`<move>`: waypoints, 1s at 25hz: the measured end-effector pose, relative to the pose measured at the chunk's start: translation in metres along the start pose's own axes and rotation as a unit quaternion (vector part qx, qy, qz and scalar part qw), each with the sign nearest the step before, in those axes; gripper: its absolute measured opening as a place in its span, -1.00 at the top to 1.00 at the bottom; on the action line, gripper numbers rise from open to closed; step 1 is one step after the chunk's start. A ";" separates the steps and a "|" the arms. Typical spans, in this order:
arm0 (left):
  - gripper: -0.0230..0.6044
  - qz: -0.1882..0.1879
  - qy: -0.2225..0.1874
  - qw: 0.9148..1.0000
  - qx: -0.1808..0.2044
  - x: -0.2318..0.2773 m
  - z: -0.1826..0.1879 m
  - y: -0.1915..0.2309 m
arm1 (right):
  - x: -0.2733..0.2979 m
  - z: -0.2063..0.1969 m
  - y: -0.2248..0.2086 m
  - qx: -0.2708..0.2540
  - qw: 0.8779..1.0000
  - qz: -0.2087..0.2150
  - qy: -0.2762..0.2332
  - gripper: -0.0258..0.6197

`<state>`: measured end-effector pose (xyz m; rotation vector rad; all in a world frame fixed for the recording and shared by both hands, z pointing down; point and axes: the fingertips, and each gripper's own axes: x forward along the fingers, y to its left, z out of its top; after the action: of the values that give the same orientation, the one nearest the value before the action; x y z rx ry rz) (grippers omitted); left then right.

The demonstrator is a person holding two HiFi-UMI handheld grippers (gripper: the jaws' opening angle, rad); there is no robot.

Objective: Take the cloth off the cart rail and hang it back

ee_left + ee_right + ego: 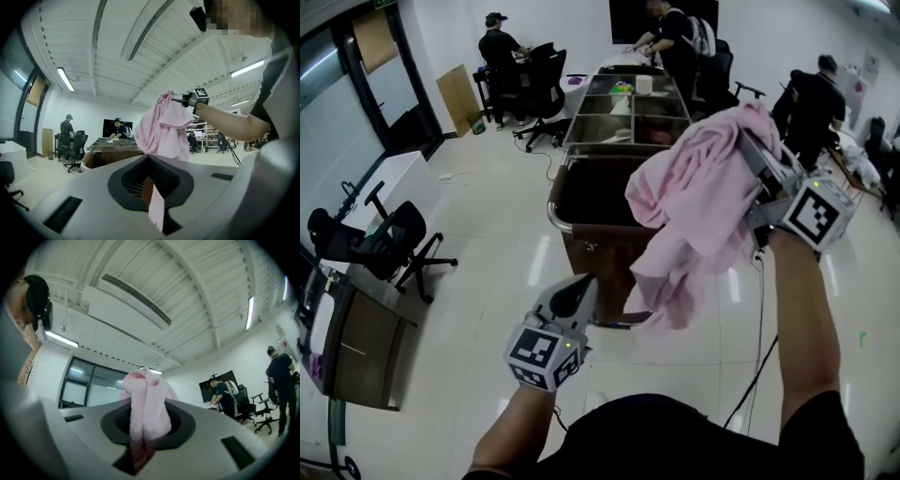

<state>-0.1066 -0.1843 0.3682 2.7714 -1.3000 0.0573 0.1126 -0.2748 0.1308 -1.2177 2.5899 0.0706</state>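
Lowest and nearest in the head view, the left gripper [577,292] is held out over the pale floor [487,281]. Its jaws are drawn together with nothing between them, and it points toward the cart [609,262]. Higher up on the right, the right gripper [757,155] is raised at arm's length, its jaws pinched narrowly on a bunched fold of the pink cloth [689,211]. In the right gripper view the fabric fills the gap between the jaws. The cloth is off the cart's rail [553,214] and hangs in the air from that gripper. Its loose folds droop in front of the cart's near right corner, and the lowest edge sits just beside the left gripper's tip. The cart is brown, with a dark open top and a chrome rail curving round its rim. Behind it runs a long steel worktop [581,122] divided into compartments. Farther back, one person [670,42] leans over the worktop's far end, another [499,52] stands at a desk by the left wall, and a third [811,103] is off to the right. A black office chair [394,248] stands well apart on the left.
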 end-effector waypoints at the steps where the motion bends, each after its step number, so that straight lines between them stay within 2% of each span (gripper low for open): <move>1: 0.93 -0.001 -0.001 1.000 -0.002 -0.001 -0.001 0.003 | 0.016 -0.004 -0.012 -0.002 1.000 -0.013 0.006 0.65; 4: 0.93 0.000 0.000 1.000 -0.008 -0.003 -0.004 0.012 | 0.063 -0.041 -0.054 -0.012 0.997 -0.061 0.053 0.65; 7: 0.93 0.005 0.005 1.000 -0.013 -0.003 -0.011 0.019 | 0.101 -0.110 -0.089 -0.014 0.986 -0.089 0.137 0.65; 9: 0.93 0.007 0.010 1.000 -0.018 -0.005 -0.014 0.020 | 0.114 -0.158 -0.110 0.000 0.976 -0.113 0.186 0.65; 12: 0.93 0.012 0.019 1.000 -0.021 -0.007 -0.019 0.021 | 0.121 -0.215 -0.137 0.038 0.964 -0.142 0.222 0.65; 16: 0.93 0.022 0.023 0.999 -0.022 -0.007 -0.023 0.025 | 0.125 -0.260 -0.155 0.089 0.952 -0.150 0.253 0.64; 21: 0.93 0.030 0.029 0.999 -0.027 -0.004 -0.030 0.024 | 0.125 -0.294 -0.170 0.103 0.937 -0.155 0.296 0.58; 22: 0.93 0.030 0.030 0.999 -0.027 -0.004 -0.030 0.022 | 0.123 -0.302 -0.169 0.102 0.932 -0.148 0.313 0.48; 24: 0.93 0.030 0.030 0.999 -0.027 -0.002 -0.031 0.020 | 0.119 -0.316 -0.164 0.088 0.923 -0.131 0.350 0.16; 25: 0.93 0.029 0.030 0.999 -0.026 -0.001 -0.031 0.020 | 0.117 -0.320 -0.161 0.077 0.920 -0.125 0.364 0.14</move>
<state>-0.1223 -0.1934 0.3997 2.6666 -1.3481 0.1075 0.0918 -0.5175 0.4183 -1.7482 2.8964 -0.7650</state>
